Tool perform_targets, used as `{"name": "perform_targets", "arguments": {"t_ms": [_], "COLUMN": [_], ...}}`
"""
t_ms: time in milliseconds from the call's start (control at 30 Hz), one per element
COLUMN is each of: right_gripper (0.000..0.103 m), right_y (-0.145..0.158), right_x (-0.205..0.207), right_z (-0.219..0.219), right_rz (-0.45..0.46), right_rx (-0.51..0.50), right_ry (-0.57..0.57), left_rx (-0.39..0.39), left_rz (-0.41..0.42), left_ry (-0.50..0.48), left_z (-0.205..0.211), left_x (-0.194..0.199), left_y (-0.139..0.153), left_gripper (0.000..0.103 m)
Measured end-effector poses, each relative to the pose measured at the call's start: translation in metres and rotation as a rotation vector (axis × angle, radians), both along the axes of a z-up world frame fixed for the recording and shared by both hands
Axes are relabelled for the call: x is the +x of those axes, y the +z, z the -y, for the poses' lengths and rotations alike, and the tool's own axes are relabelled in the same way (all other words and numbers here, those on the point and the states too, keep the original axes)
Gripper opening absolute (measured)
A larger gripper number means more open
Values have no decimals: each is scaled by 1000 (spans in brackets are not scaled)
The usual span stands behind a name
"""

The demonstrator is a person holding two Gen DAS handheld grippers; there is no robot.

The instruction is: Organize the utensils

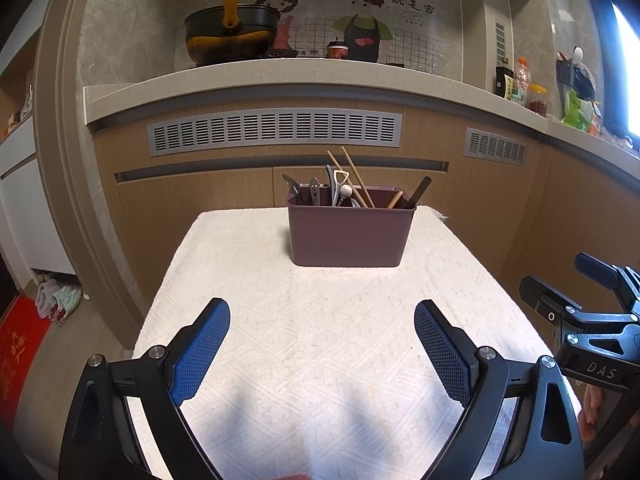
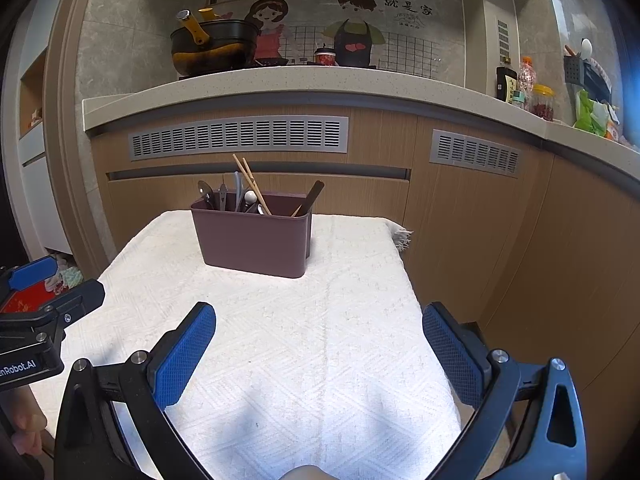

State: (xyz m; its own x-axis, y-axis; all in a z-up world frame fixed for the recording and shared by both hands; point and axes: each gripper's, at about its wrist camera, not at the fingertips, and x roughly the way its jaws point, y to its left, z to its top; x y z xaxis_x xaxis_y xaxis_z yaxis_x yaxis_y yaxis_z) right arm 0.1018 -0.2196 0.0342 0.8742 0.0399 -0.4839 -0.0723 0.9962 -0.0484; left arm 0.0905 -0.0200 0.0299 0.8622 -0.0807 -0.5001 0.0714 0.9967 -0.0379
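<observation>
Left tongs [image 1: 322, 342] released, empty, over the cloth-covered counter [image 1: 240, 280]. Utensil caddy [image 1: 347, 236] stands at the far end, utensils crowded inside. Right tongs [image 2: 319, 346] likewise released. Risk: snagging leaning chopsticks [image 1: 352, 176] could tip the caddy.

cloth [image 1: 320, 340]: white, woven, rough diamond weave
bin [image 1: 347, 236]: matt smooth maroon plastic
chopsticks [image 1: 352, 174], inside bin: wood
pads [image 2: 182, 356]: blue textured rubber
</observation>
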Motion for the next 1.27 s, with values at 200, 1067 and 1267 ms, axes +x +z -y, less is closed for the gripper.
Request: {"name": "perform_targets", "arguments": {"t_ms": [200, 1067, 1267], "right_gripper": [103, 103, 103], "right_y": [0, 2, 2], "right_x": [0, -1, -1], "right_z": [0, 2, 3], "right_rz": [-1, 0, 1], "right_rx": [-1, -3, -4], "right_ry": [-1, -4, -4], "left_rx": [-1, -4, -2], "left_rz": [-1, -2, -3], "left_ry": [-1, -1, 0], "left_z": [0, -2, -3], "left_x": [0, -3, -2], "left_y": [0, 1, 1], "left_gripper": [93, 93, 93]}}
